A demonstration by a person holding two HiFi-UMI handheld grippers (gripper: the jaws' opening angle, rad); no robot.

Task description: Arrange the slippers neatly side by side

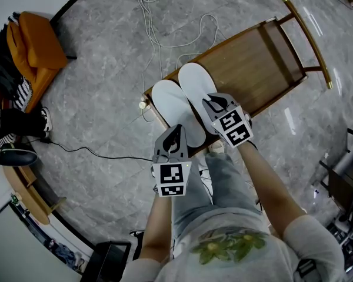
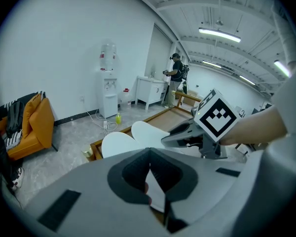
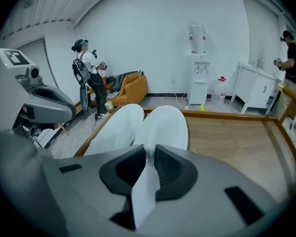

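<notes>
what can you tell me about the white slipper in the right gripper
The right slipper is plain white, flat and thin, with a rounded toe, and looks like soft fabric. It lies flat at the near end of the wooden bench, toe pointing away from the person. The right gripper is shut on its heel edge. Its inner side meets the left slipper, which lies alongside.

I see left slipper touching right slipper, side by side on table, near end | armchair on floor far left | cable on floor beyond table
</notes>
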